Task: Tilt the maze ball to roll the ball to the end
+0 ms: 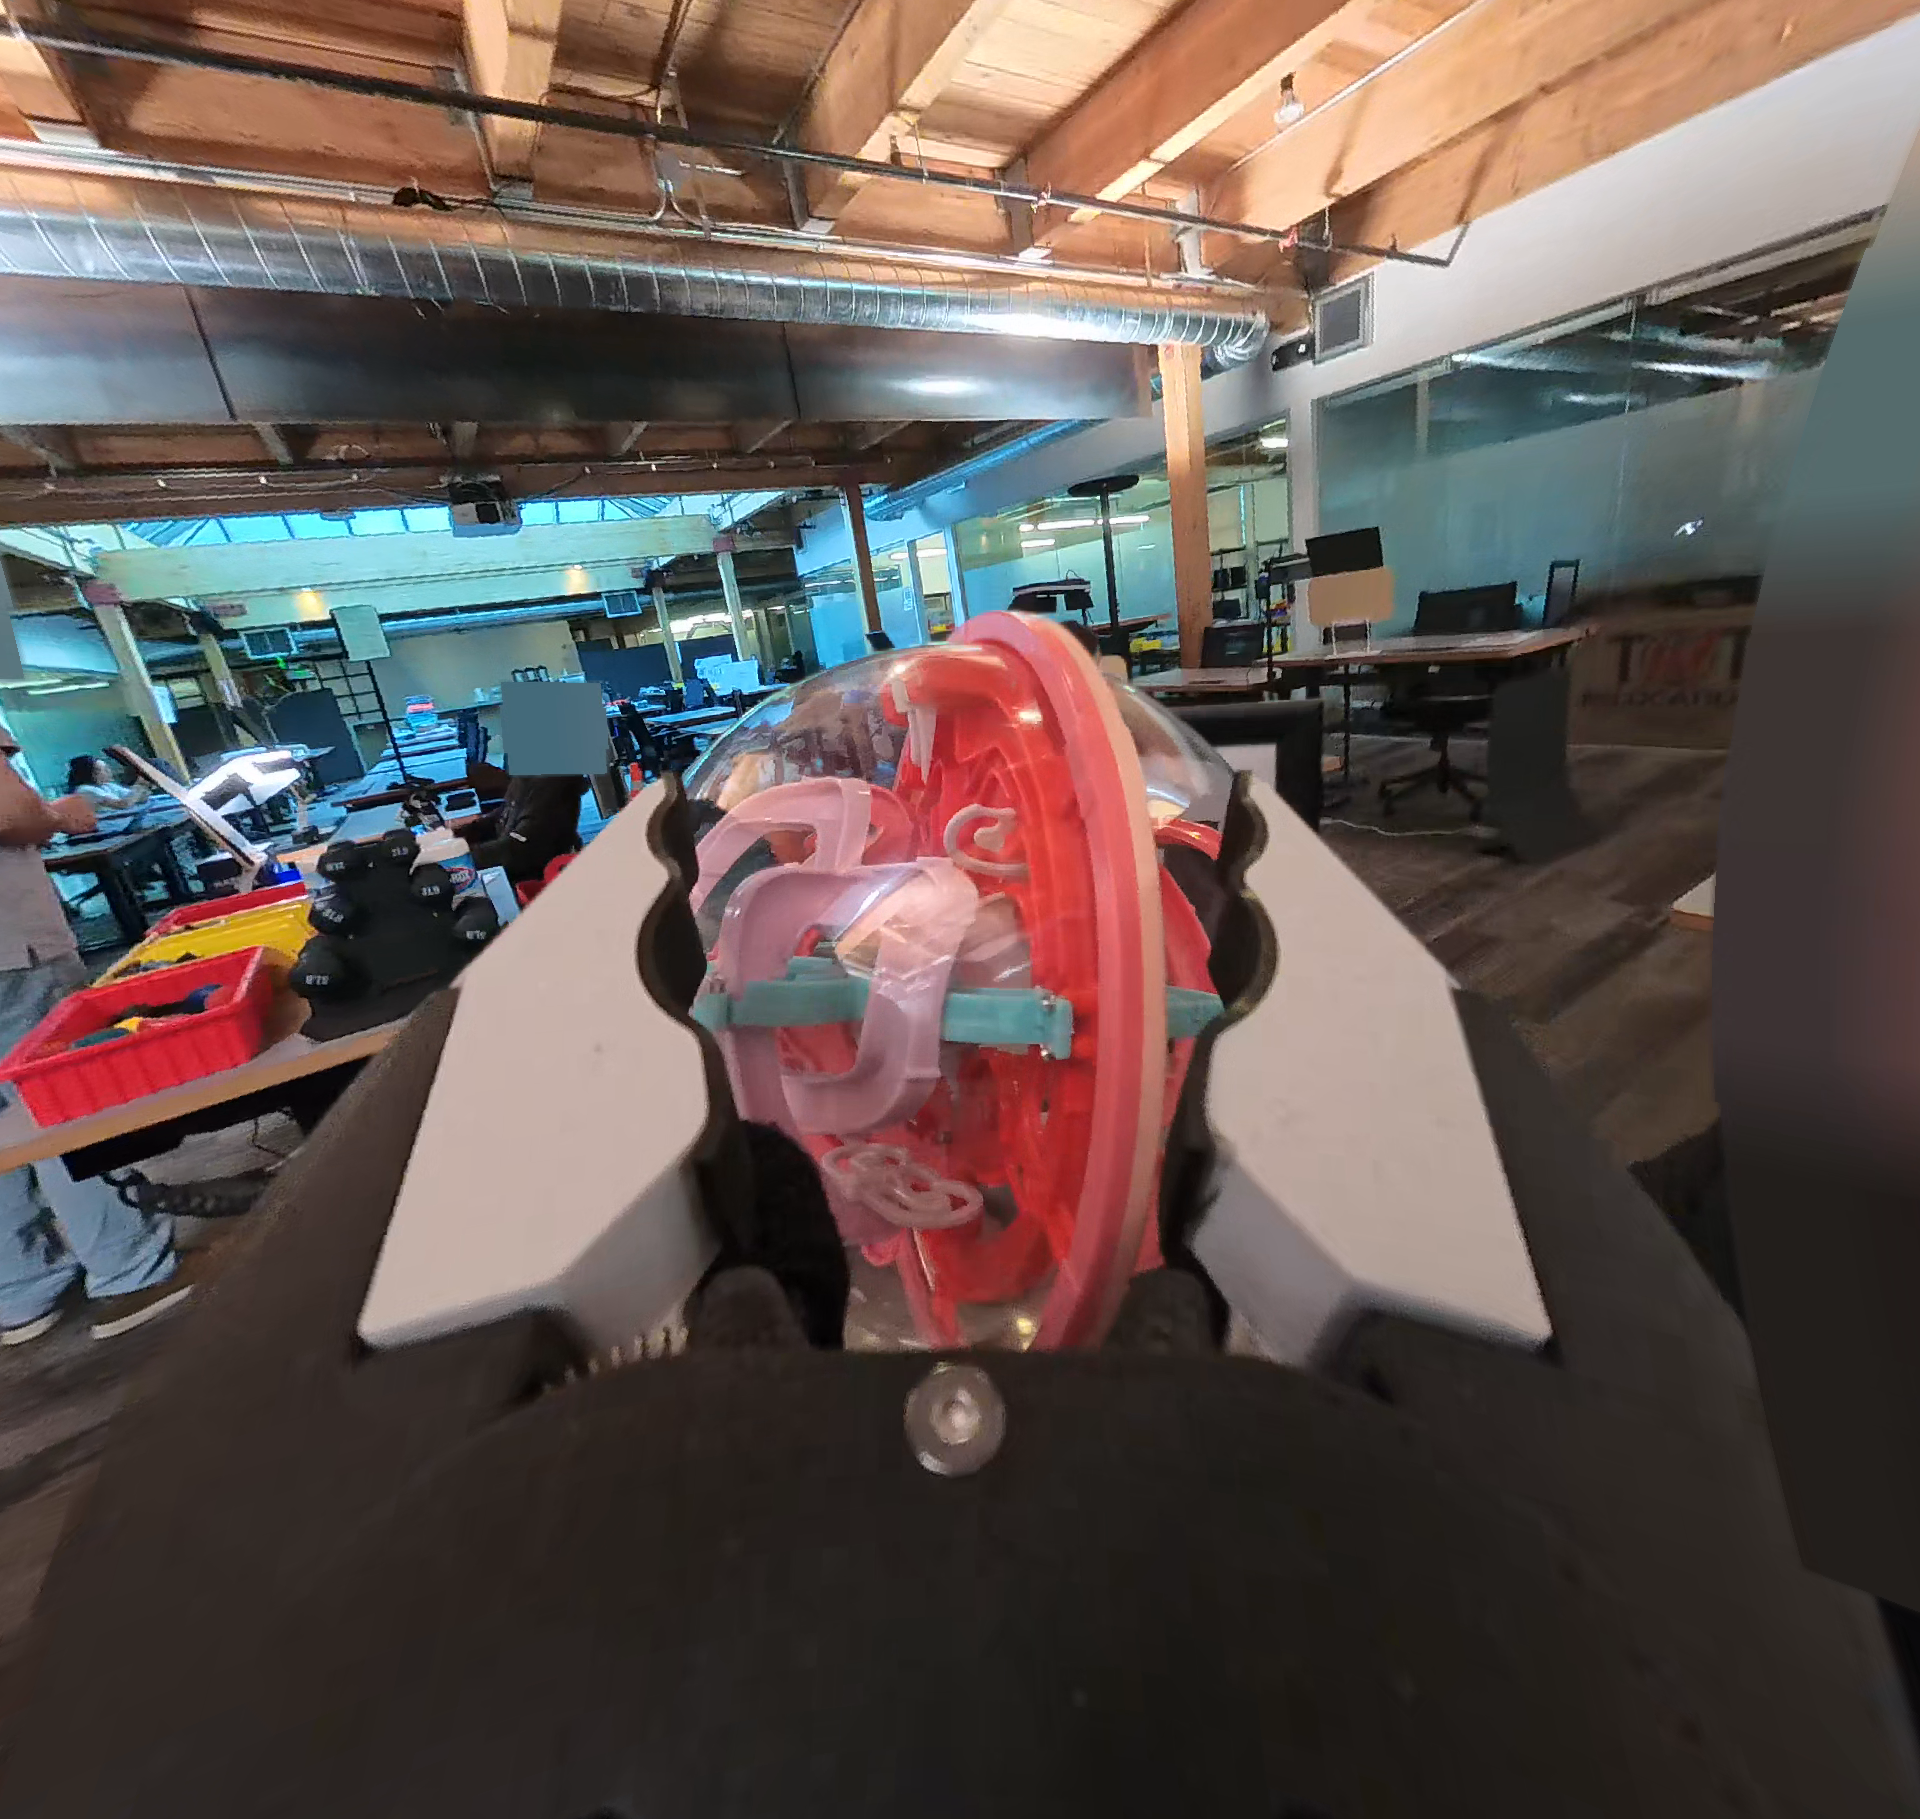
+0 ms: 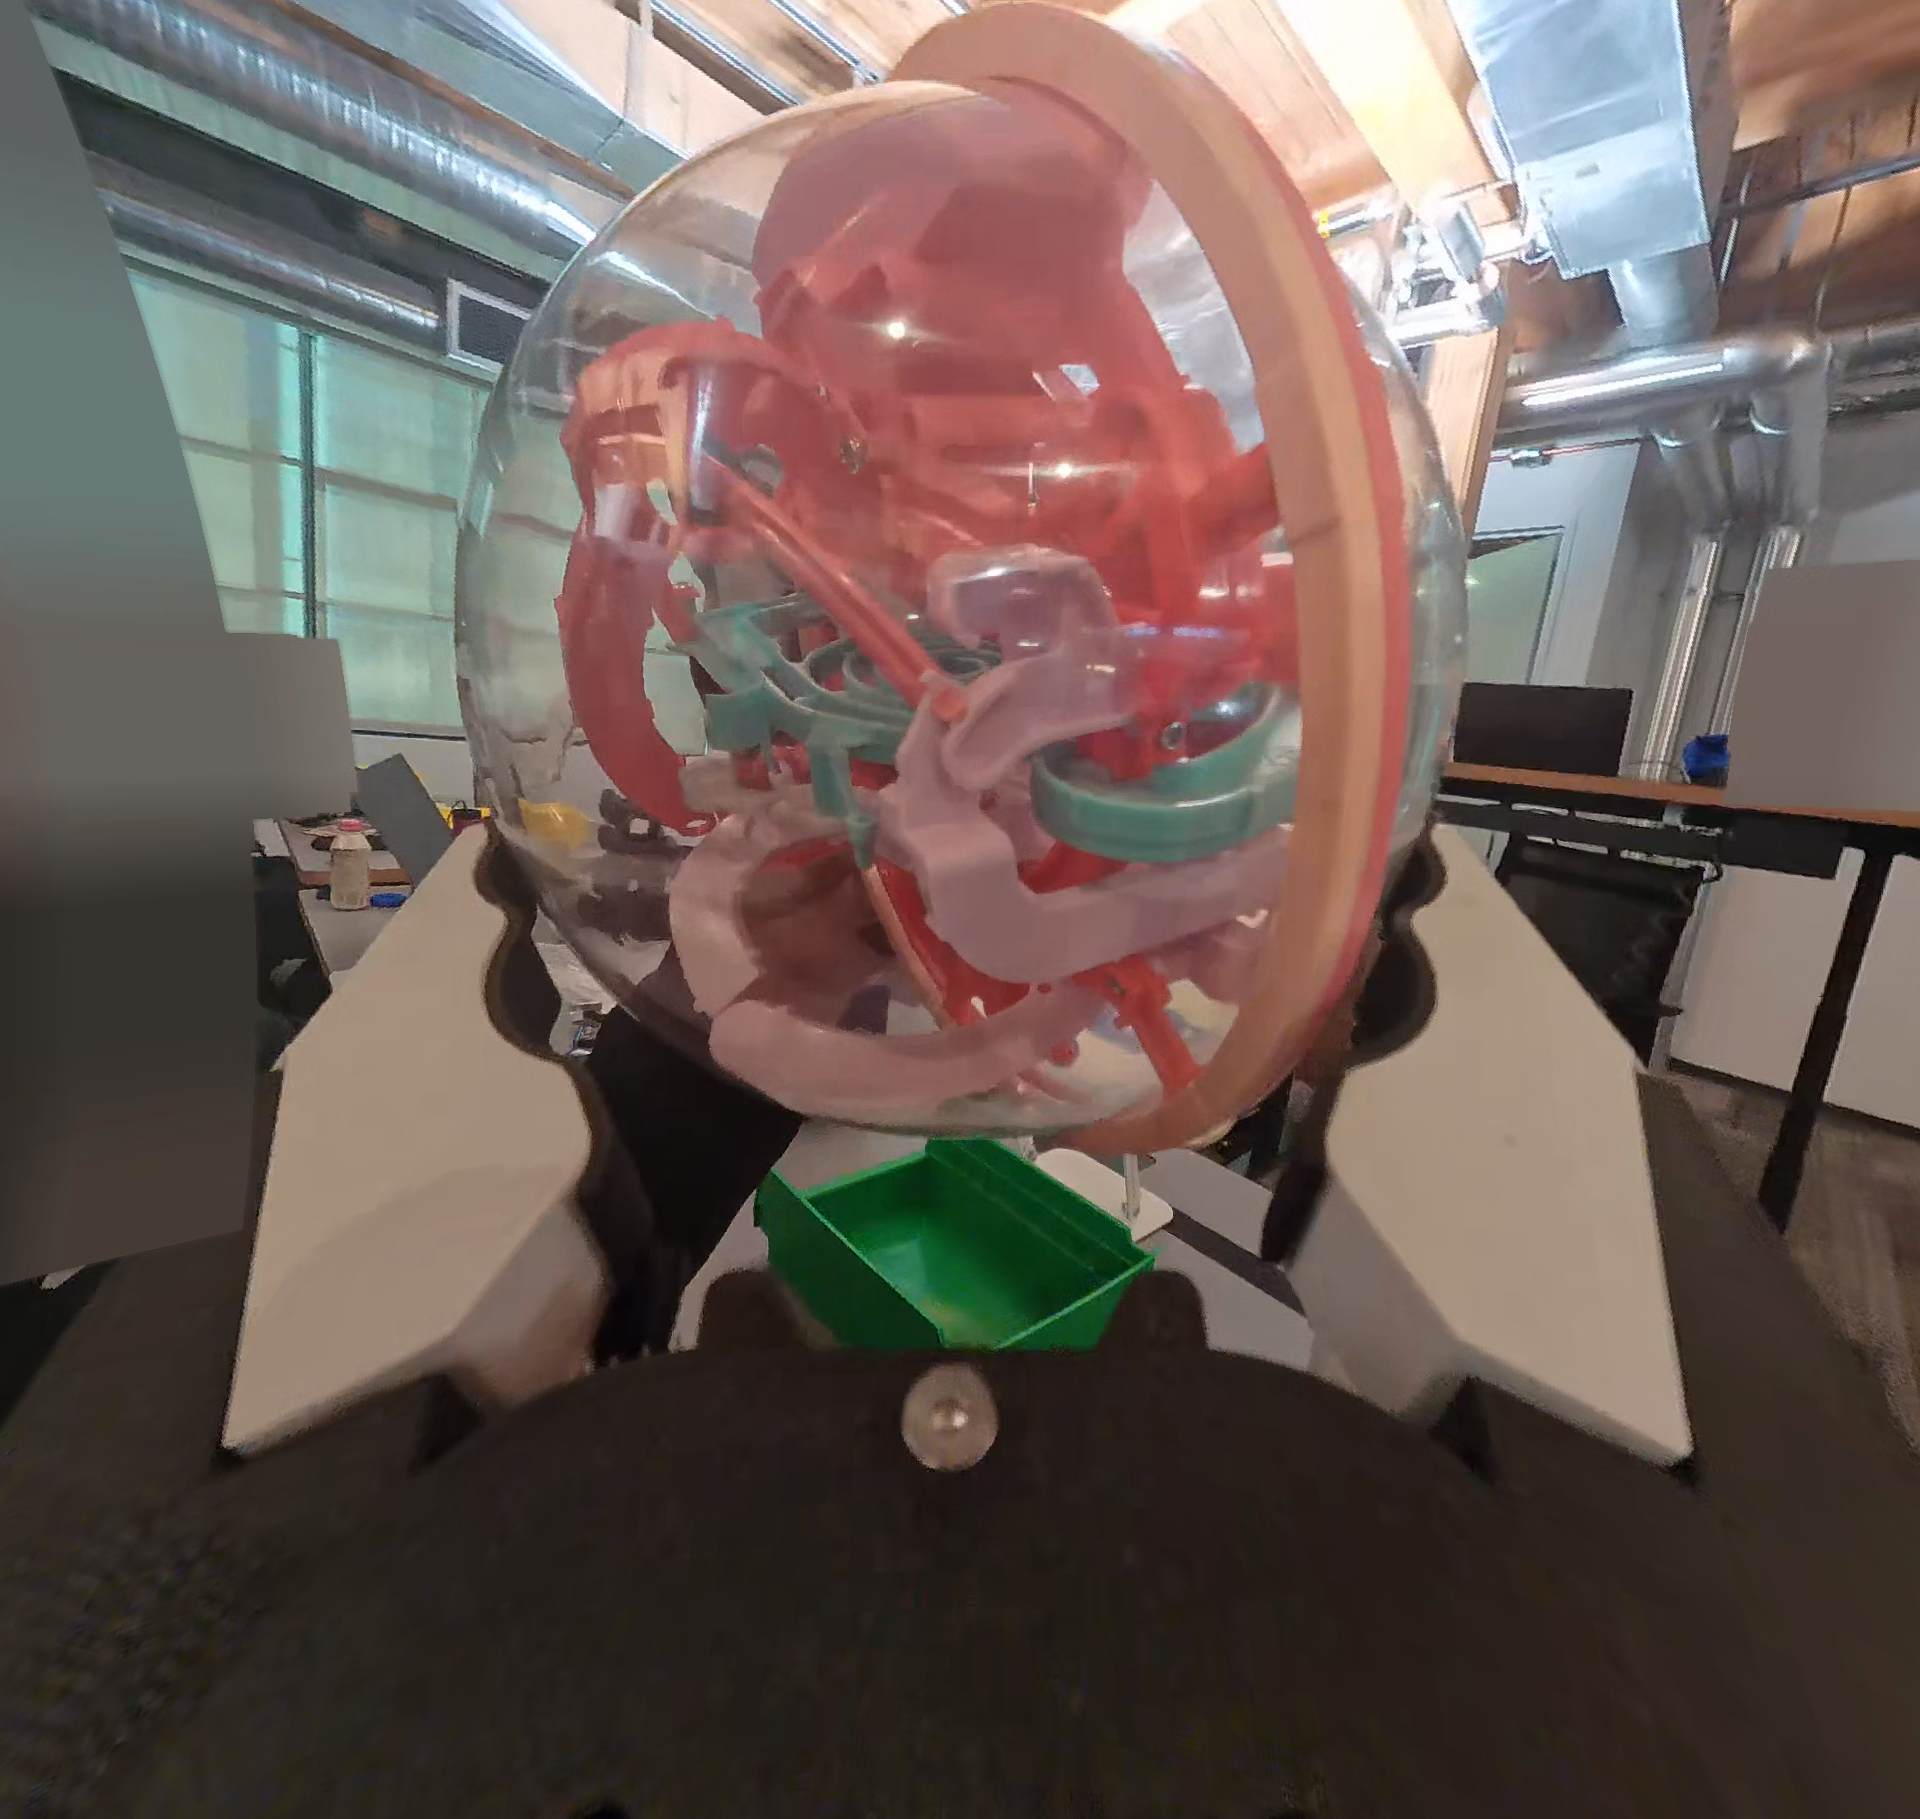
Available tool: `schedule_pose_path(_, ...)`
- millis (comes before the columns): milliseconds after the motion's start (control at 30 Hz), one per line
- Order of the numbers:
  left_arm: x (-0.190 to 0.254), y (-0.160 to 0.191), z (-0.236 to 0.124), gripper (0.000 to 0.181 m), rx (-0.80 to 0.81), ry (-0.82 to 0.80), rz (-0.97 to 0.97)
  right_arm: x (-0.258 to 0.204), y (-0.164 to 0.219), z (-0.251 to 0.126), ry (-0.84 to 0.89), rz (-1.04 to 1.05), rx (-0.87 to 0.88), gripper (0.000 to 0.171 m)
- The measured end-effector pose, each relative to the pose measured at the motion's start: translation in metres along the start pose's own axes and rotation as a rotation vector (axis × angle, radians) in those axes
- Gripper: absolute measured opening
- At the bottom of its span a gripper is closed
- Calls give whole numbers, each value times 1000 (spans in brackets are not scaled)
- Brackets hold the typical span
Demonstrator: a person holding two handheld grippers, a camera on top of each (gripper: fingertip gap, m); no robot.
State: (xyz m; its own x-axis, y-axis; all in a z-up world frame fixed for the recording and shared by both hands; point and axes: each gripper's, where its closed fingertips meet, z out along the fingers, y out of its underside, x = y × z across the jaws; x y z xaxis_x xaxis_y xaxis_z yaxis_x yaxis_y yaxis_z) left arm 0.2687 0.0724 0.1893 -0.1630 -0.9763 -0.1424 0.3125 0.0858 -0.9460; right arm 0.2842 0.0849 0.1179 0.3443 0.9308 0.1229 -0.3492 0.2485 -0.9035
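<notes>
Clear plastic maze ball, red, lilac and teal tracks; inner ball indiscernible. Left tongs and right tongs both clamped it.

1 maze ball, 2 grippers: left gripper, right gripper. 1 green bin near; 2 red bins far left.
</notes>
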Motion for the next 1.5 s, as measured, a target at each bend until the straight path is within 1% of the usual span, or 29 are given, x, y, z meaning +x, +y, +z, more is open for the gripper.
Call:
schedule_pose_path(133,22,-12,3,98,20,30,52,-19,-15,1,-15,-70,2,156)
schedule_pose_path(233,54,-28,5,97,57,107,143,-41,-33,3,-21,-189,6,156)
schedule_pose_path(267,53,-33,7,92,62,116,175,-33,-37,5,-21,-188,14,156)
schedule_pose_path(300,26,-35,13,97,47,88,118,-6,-37,8,-6,-106,13,156)
schedule_pose_path(333,-19,-31,16,97,8,30,20,30,-28,10,16,17,-9,156)
schedule_pose_path(367,-63,-20,15,94,-10,-38,-80,63,-14,10,52,147,-22,156)
schedule_pose_path(400,-96,-5,9,92,19,-77,-192,84,-1,8,102,244,-19,156)
schedule_pose_path(433,-112,13,-1,92,56,-83,-279,91,14,4,138,281,-39,156)
schedule_pose_path(533,-118,56,-29,91,98,-118,-345,93,60,-3,147,352,-104,156)
schedule_pose_path(633,-133,77,-41,90,127,-140,-423,102,79,-7,174,413,-110,156)
schedule_pose_path(1000,-139,79,-37,87,130,-90,-450,105,79,-11,190,404,-137,156)
schedule_pose_path(1133,-123,68,-36,84,169,-49,-403,92,69,-11,160,349,-135,156)
schedule_pose_path(1267,-114,63,-35,84,166,-36,-378,86,66,-11,152,330,-127,156)
schedule_pose_path(1367,-116,73,-38,84,152,-44,-391,86,78,-14,154,353,-119,156)
schedule_pose_path(1500,-119,100,-52,83,152,-67,-452,85,107,-21,178,419,-140,156)
